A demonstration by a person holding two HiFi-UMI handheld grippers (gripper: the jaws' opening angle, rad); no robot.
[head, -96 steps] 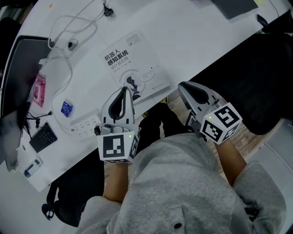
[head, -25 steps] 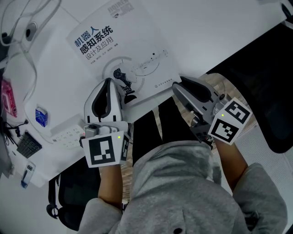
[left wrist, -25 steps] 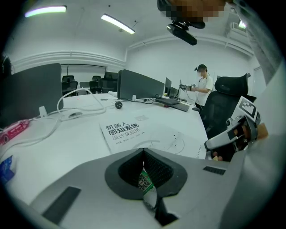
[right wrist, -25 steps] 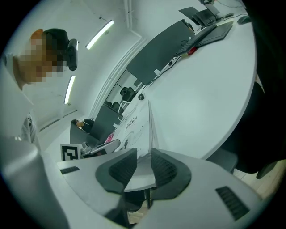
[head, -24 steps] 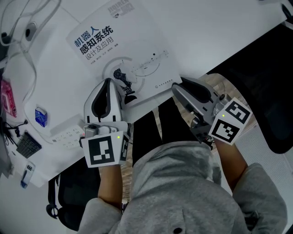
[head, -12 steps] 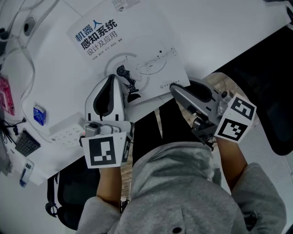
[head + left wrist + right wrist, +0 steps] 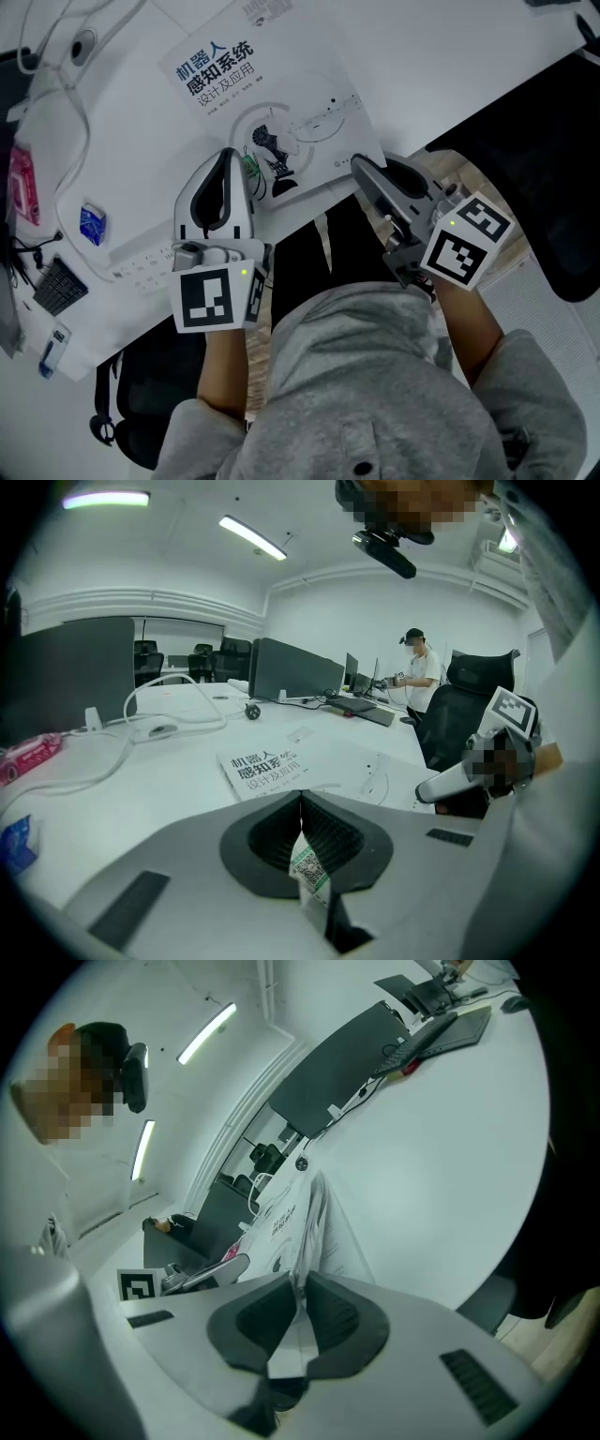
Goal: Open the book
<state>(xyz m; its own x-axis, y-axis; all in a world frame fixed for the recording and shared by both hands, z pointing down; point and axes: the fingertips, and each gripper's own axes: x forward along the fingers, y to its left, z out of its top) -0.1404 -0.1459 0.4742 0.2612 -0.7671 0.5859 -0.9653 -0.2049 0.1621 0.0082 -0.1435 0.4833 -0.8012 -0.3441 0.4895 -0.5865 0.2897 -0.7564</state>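
Our right gripper has just clamped the book by its corner. Our left gripper pinches, maybe, a label. Next we lift.

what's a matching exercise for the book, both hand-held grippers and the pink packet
1 book
2 left hand-held gripper
3 right hand-held gripper
4 pink packet

a far left of the table
b shut on a QR-code slip
c title side up
d shut on the book's edge

Pairs: 1-c, 2-b, 3-d, 4-a

The right hand-held gripper's jaws have just been closing on that edge.
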